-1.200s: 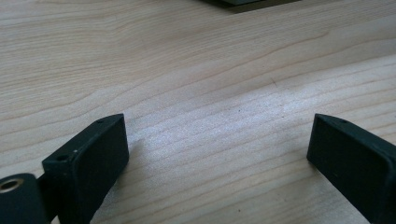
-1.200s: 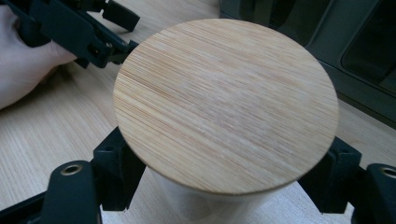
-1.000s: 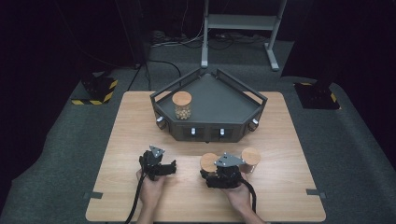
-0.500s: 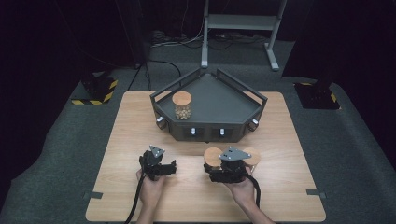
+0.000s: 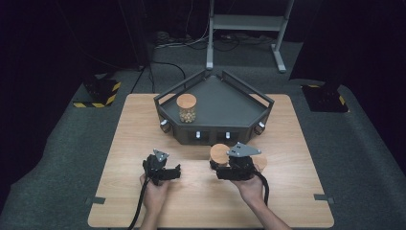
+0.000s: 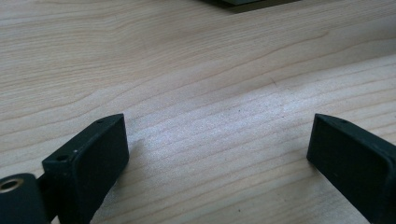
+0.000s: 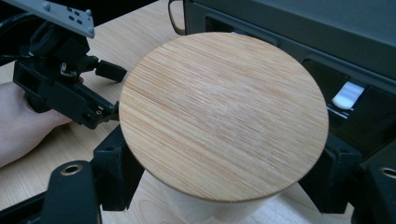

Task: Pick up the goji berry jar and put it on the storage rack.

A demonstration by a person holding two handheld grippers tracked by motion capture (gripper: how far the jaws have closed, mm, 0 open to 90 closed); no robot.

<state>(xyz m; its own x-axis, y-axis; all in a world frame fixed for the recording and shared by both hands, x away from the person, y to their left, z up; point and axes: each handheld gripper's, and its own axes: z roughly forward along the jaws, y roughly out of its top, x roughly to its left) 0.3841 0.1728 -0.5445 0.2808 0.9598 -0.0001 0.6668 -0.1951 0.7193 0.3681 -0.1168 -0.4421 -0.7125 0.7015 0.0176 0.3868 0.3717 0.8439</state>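
A jar with a round wooden lid [image 7: 224, 112] sits between the jaws of my right gripper [image 7: 224, 170], which press on its pale body just under the lid. In the high view this jar [image 5: 219, 152] is held above the table in front of the dark tray, my right gripper [image 5: 222, 166] shut on it. My left gripper [image 5: 162, 168] rests low over the wooden table [image 5: 119, 143] to the left. Its jaws [image 6: 219, 140] stand wide apart over bare wood with nothing between them.
A dark angular tray [image 5: 249, 98] stands at the table's far middle, with a wooden-lidded jar of nuts [image 5: 186, 108] on its left part. Another tan lid [image 5: 261, 162] peeks out right of my right hand. The right gripper view shows my left gripper [image 7: 65, 88] farther off.
My right gripper has lifted the lidded jar off the table and carried it a little toward the tray. The left gripper has stayed put.
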